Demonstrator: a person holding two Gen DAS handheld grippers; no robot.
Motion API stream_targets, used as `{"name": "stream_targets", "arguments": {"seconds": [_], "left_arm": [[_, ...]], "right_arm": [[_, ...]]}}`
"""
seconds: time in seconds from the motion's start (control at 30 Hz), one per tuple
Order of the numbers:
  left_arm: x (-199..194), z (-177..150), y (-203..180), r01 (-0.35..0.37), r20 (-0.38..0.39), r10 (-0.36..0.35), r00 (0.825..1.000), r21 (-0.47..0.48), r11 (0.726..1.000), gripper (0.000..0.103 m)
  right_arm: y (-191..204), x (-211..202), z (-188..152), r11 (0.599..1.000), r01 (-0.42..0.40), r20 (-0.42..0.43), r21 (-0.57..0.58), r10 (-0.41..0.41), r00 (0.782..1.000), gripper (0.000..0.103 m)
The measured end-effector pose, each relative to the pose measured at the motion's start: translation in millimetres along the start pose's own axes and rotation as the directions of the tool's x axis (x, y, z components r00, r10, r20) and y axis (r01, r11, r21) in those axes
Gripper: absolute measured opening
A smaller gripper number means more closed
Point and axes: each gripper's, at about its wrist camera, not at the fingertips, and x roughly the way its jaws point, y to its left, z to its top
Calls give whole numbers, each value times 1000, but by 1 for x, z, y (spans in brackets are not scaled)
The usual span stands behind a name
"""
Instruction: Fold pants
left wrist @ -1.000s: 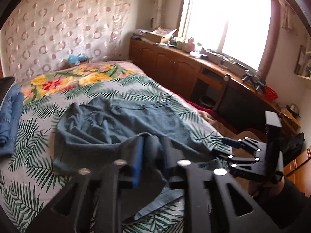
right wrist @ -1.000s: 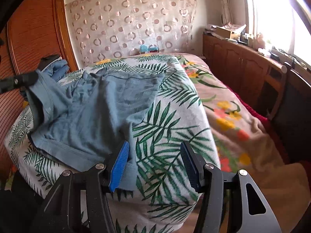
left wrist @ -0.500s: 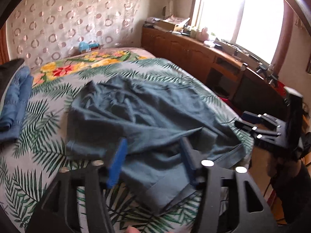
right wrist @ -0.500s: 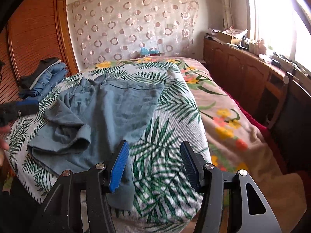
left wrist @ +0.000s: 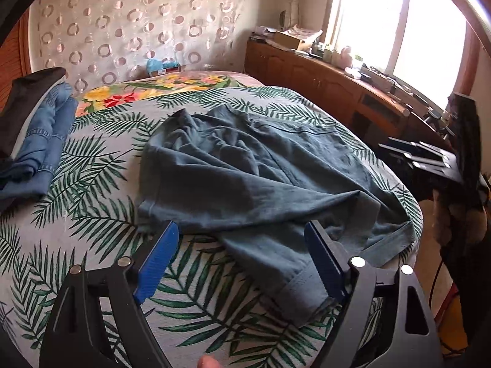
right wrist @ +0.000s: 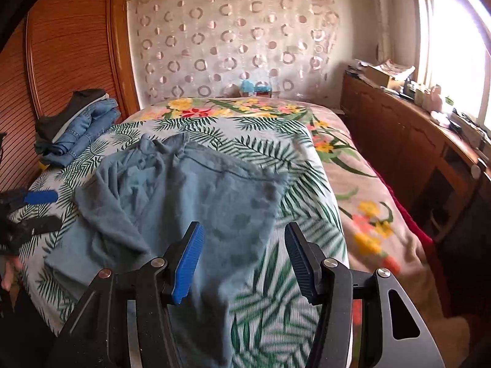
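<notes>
Grey-blue pants (left wrist: 245, 178) lie crumpled on the palm-leaf bedspread (left wrist: 92, 184), one leg end hanging toward the near edge. They also show in the right wrist view (right wrist: 190, 196). My left gripper (left wrist: 245, 260) is open and empty, held just above the near hem of the pants. My right gripper (right wrist: 244, 260) is open and empty above the pants' near edge. The right gripper shows at the right of the left wrist view (left wrist: 423, 156); the left gripper shows at the left of the right wrist view (right wrist: 36, 211).
A stack of folded jeans and dark clothes (left wrist: 33, 128) sits at the bed's left side by a wooden wardrobe (right wrist: 61, 61). A long wooden cabinet (left wrist: 322, 82) with clutter runs under the window on the right. The floor gap lies between bed and cabinet.
My left gripper has let go of the pants, opened and pulled back; the lifted fabric has dropped onto the bed. My right gripper has moved up over the pants' edge.
</notes>
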Motion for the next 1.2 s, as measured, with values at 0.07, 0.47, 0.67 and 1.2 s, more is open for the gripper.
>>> {"name": "stream_targets", "arguments": {"seconds": [0.07, 0.47, 0.67, 1.2], "left_arm": [[-2, -1, 2, -19, 13, 19, 1000, 0, 1000, 84], [-16, -5, 4, -89, 116, 87, 989, 14, 996, 84], [-17, -5, 8, -71, 115, 72, 991, -16, 997, 84], [-23, -8, 4, -85, 173, 86, 981, -13, 996, 84]], "right_arm": [[-4, 12, 8, 1000, -12, -15, -2, 12, 1000, 57], [-45, 110, 38, 998, 16, -187, 61, -5, 982, 33], [-47, 132, 46, 999, 10, -221, 39, -1, 975, 19], [-50, 115, 53, 992, 124, -156, 33, -117, 981, 2]]}}
